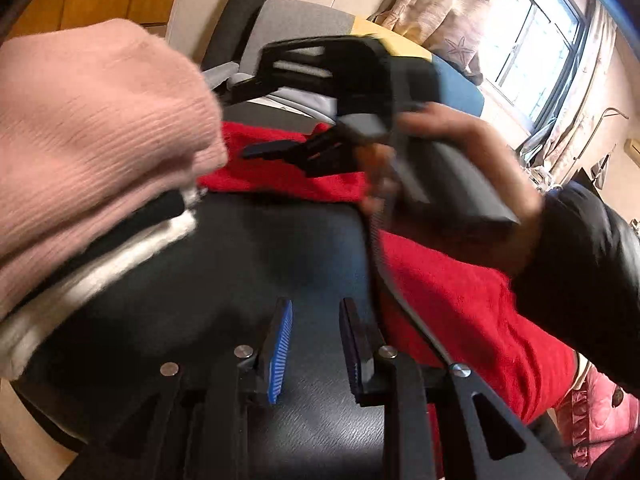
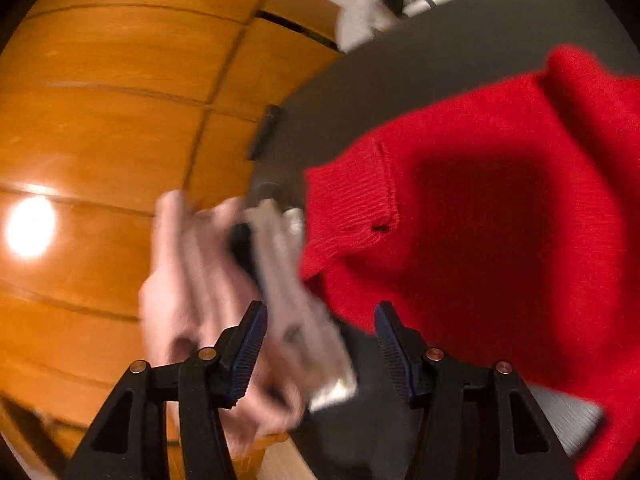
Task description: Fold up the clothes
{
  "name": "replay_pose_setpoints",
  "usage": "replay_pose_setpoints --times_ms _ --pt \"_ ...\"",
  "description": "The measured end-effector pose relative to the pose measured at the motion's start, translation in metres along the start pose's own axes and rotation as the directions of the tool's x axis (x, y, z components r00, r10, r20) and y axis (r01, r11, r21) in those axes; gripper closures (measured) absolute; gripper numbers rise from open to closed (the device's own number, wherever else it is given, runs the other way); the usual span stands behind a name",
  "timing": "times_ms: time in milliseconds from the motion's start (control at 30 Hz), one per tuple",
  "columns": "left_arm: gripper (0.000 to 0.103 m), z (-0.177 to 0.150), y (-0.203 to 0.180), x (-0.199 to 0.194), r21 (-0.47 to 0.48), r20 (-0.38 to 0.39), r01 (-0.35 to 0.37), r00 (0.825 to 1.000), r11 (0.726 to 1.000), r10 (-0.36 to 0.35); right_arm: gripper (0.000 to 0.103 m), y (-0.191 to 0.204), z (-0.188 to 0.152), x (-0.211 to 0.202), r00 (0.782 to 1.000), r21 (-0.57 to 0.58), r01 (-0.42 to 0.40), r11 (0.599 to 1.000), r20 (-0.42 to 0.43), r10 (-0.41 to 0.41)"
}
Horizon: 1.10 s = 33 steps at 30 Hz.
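Altogether two grippers show, both empty. One red sweater [image 2: 500, 216] lies on the dark table [image 2: 460, 52], ahead and right of the right gripper [image 2: 320, 350], whose jaws are wide apart; its ribbed cuff [image 2: 348, 212] points left. The left gripper [image 1: 316, 350] is narrowly parted, beside one pink folded garment [image 1: 92, 128].

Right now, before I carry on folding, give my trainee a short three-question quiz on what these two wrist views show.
1. True or false: the left gripper is clamped on the red sweater.
2. Which garment lies in a stack beside the red sweater? A) pink knit B) yellow jeans C) green scarf
3. Fill in: in the right wrist view, the right gripper stands ____, with nothing between its fingers.

Key: 1 false; 2 A; 3 open.
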<state>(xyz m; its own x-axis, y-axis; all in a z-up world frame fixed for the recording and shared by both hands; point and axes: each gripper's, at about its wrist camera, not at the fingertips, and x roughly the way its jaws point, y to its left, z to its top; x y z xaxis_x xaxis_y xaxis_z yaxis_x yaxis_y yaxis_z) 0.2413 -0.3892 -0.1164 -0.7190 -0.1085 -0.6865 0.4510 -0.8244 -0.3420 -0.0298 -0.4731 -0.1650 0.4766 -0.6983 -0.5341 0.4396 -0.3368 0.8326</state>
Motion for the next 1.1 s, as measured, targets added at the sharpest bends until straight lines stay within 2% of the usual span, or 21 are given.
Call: replay_pose_setpoints --times_ms 133,233,333,367,400,467,567,667,800,933,1100 --pt "0.078 -0.004 0.009 0.0 -0.019 -0.005 0.015 1.0 1.0 -0.015 0.045 -0.009 0.012 0.018 0.997 0.101 0.01 0.995 0.074 -0.017" --pt "0.078 -0.006 0.015 0.003 -0.034 -0.019 0.021 1.0 0.999 -0.022 0.045 -0.008 0.017 0.024 0.991 0.124 0.029 0.992 0.126 -0.045" --pt "0.078 -0.007 0.019 0.004 -0.044 -0.023 0.023 0.999 0.999 -0.024 0.046 -0.006 0.024 0.034 0.986 0.114 0.076 0.99 0.14 -0.092" --pt "0.077 -0.007 0.019 0.003 -0.046 -0.023 0.024 0.999 0.999 -0.025 0.055 -0.006 0.024 0.038 0.984 0.111 0.097 0.989 0.14 -0.112" --pt "0.077 -0.008 0.02 0.003 -0.046 -0.023 0.022 0.999 0.999 -0.023 0.074 -0.005 0.025 0.041 0.981 0.106 0.12 0.987 0.14 -0.134" --pt "0.076 -0.009 0.019 0.003 -0.047 -0.025 0.02 0.999 0.999 -0.021 0.093 -0.004 0.026 0.043 0.973 0.09 0.172 0.981 0.142 -0.184" --pt "0.076 -0.01 0.016 0.003 -0.048 -0.022 0.024 0.999 0.999 -0.025 0.093 0.004 0.028 0.042 0.96 0.031 0.237 0.971 0.145 -0.239" --pt "0.076 -0.004 0.009 0.006 -0.054 -0.004 0.044 0.999 0.998 -0.045 0.093 0.031 0.034 0.018 0.961 -0.089 0.244 0.966 0.158 -0.228" --pt "0.076 0.018 -0.017 0.016 -0.013 0.054 0.054 0.997 0.998 -0.053 0.093 0.071 0.044 -0.019 0.956 -0.231 0.264 0.937 0.191 -0.222" --pt "0.076 0.055 -0.044 0.045 0.001 0.1 0.126 0.987 0.992 -0.125 0.093 0.089 0.054 -0.066 0.948 -0.285 0.29 0.914 0.214 -0.234" --pt "0.076 0.092 -0.073 0.097 -0.081 0.11 0.207 0.974 0.975 -0.198 0.093 0.09 0.059 -0.128 0.924 -0.32 0.357 0.878 0.259 -0.281"
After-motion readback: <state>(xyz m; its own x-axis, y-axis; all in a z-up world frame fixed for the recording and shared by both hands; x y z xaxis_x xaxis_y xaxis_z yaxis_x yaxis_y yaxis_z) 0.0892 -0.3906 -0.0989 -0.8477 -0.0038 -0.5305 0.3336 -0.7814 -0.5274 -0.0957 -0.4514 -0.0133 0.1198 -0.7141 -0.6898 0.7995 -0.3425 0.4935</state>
